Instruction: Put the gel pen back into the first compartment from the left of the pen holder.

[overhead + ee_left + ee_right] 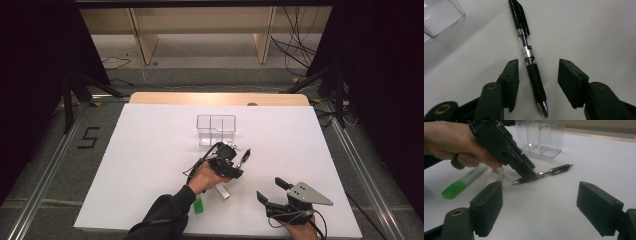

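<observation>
Item: black pen [531, 65], flat on the surface [150, 150] near the clear organizer [216, 129], not yet lifted. Your left gripper [537, 77] brackets its grip, jaws apart, untouching. Right gripper [539, 207]: jaws wide, empty. Grasp and placement remain.

The left claw [235, 159] is a black, blocky body with a black cable looping off its rear, and the person's left forearm wears a dark sleeve [165, 215]. Its two jaws are matt black slabs with small screw holes near their tips, hinged on arms that carry brass-coloured rivets. The right claw [270, 190] is black as well, with thick rectangular pads, a brass-coloured rivet, a trailing black cable, and on top a grey three-cornered plate [311, 193] dotted with small holes.
</observation>
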Available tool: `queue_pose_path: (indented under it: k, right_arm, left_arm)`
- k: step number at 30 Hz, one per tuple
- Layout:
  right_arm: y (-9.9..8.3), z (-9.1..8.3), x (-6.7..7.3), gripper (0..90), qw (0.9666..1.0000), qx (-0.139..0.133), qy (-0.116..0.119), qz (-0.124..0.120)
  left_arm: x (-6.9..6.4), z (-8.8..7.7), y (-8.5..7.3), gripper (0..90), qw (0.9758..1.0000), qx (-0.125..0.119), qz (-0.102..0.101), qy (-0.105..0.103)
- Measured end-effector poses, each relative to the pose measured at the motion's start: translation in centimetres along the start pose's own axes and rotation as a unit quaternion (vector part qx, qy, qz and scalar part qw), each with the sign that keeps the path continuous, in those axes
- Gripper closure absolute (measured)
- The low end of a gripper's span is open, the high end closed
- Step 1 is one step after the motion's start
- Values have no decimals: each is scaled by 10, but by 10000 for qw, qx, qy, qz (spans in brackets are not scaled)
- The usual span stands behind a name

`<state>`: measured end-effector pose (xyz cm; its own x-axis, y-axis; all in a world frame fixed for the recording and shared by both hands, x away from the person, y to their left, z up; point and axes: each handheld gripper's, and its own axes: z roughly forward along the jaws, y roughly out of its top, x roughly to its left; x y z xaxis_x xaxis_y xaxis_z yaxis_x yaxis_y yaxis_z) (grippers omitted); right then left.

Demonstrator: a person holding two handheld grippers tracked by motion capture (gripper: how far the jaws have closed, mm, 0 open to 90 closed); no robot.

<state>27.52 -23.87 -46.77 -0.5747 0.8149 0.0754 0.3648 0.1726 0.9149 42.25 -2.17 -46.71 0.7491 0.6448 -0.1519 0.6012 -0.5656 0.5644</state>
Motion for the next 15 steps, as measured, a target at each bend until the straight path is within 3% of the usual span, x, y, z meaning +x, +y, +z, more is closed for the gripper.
queue_pose_path:
  k: [6, 15]
  right_arm:
    - [0, 0, 0, 220, 10000, -11, -17, -13]
    - [0, 1, 1, 223, 10000, 30, -16, -23]
  left_arm:
    - [-1, 6, 1, 629, 9998, 154, 104, 106]
    - [-3, 7, -1, 732, 9993, 91, 248, 273]
